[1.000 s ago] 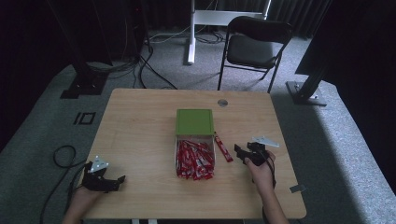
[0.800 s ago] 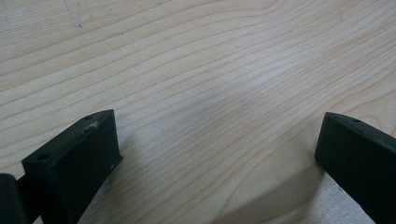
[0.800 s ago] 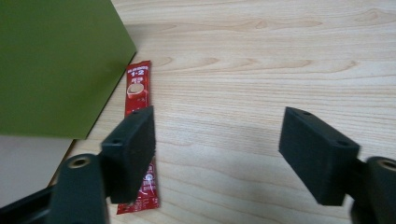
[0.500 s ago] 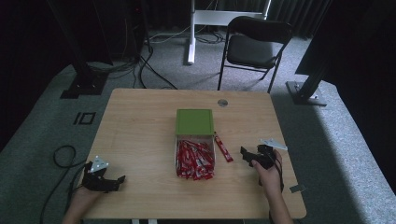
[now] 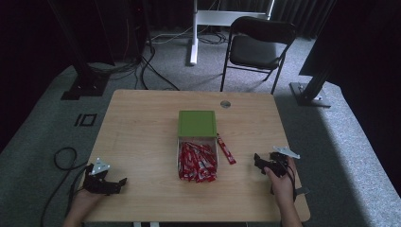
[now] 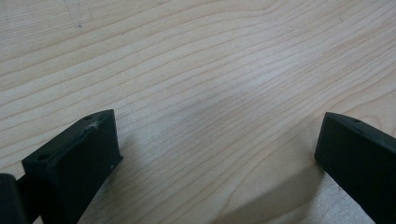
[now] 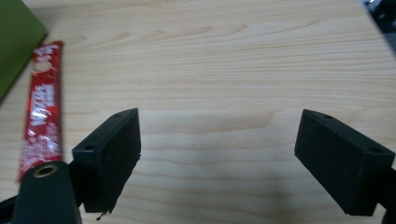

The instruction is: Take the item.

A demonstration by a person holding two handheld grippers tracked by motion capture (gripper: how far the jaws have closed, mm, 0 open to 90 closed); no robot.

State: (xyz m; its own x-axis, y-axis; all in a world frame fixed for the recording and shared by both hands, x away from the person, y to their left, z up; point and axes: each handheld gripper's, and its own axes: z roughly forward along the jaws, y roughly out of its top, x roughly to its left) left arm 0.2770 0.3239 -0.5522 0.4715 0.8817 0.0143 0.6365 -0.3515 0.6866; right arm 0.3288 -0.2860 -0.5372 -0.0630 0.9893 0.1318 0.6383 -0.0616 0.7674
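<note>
We keep the right gripper [image 5: 263, 163] low, its fingers just opened wide and empty, clear of the lone packet [image 5: 226, 148] on the surface [image 5: 142, 123].

Wooden worktop [image 5: 142, 132], pale grain, rectangular, with a round grey cable port [image 5: 225, 104] near the far edge. Black folding chair [image 5: 260, 47] standing beyond the far edge, on grey carpet [image 5: 359, 142]. White stand base [image 5: 194, 28] just left of the chair, with loose black cables [image 5: 151, 71] trailing across the carpet beside it. Dark stand foot [image 5: 82, 87] off the far left corner; another dark foot [image 5: 309, 94] off the far right corner.
</note>
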